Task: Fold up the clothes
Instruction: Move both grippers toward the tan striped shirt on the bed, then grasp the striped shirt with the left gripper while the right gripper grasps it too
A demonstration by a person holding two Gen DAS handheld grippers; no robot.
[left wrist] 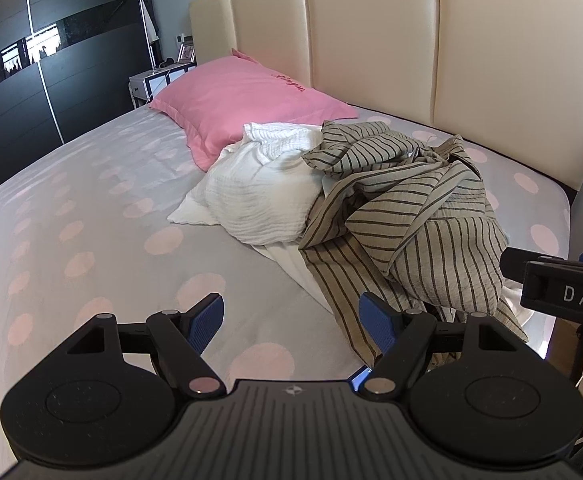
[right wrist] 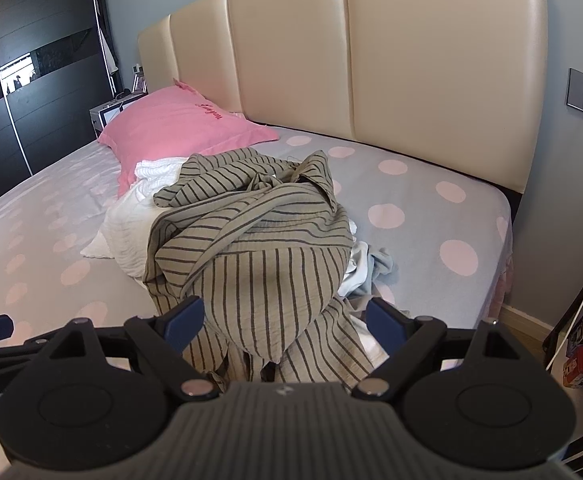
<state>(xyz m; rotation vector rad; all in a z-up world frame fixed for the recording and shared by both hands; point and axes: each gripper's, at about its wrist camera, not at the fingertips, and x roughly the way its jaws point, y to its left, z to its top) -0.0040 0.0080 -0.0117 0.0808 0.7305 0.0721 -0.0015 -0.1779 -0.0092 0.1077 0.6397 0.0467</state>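
A crumpled olive shirt with dark stripes (left wrist: 407, 208) lies in a heap on the bed, partly over a white textured garment (left wrist: 259, 192). Both also show in the right wrist view: the striped shirt (right wrist: 251, 248), the white garment (right wrist: 127, 220), and a pale blue-white cloth (right wrist: 367, 264) peeking out at the heap's right. My left gripper (left wrist: 297, 320) is open and empty above the sheet, just left of the shirt's near hem. My right gripper (right wrist: 285, 320) is open, its fingers either side of the shirt's near end, not closed on it.
The bed has a grey sheet with pink dots (left wrist: 91, 216), a pink pillow (left wrist: 243, 100) behind the heap and a cream padded headboard (left wrist: 371, 40). A dark wardrobe (left wrist: 31, 80) and a nightstand (left wrist: 151, 80) stand at left. The bed's right edge (right wrist: 507, 240) drops to the floor.
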